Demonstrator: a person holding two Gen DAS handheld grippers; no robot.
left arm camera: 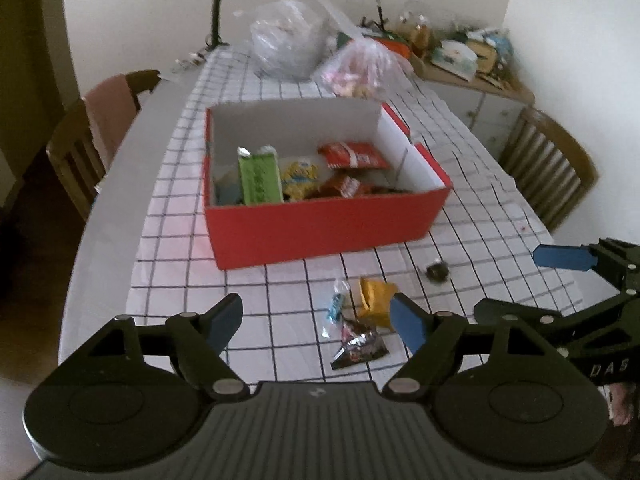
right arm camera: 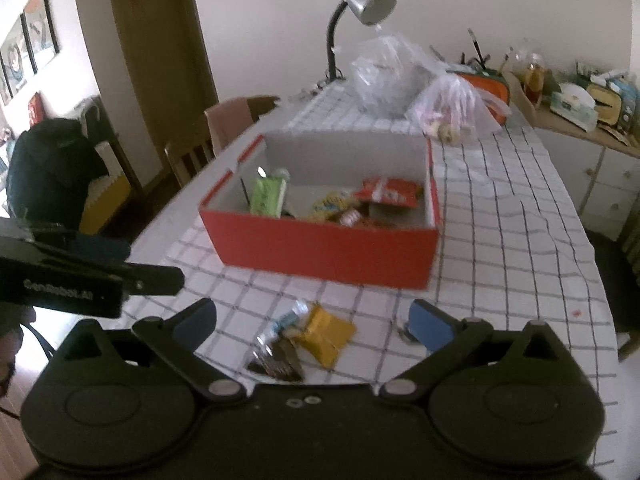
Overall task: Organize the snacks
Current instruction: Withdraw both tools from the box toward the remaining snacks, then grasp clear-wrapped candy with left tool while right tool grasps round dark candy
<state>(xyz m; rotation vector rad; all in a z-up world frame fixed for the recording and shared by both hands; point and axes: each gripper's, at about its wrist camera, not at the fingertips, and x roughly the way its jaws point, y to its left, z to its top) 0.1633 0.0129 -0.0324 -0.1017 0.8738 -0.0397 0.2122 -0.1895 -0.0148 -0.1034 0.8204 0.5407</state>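
both the left gripper [left arm camera: 316,322] and the right gripper [right arm camera: 314,322] hover spread wide and empty over loose snack packets [left arm camera: 366,320] lying on the checked tablecloth [left arm camera: 460,216], just before the red box [left arm camera: 320,228] of snacks.

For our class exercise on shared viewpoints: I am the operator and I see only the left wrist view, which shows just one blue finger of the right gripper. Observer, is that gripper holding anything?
Observer: No. The right gripper is open and its pads touch nothing. The yellow packet lies on the cloth ahead of it.
Operator: What is at the far left of the room, beyond my view?
Observer: A dark, bag-like bundle sits there.
Operator: Is there anything on that wall?
Observer: Yes, framed pictures hang on it.
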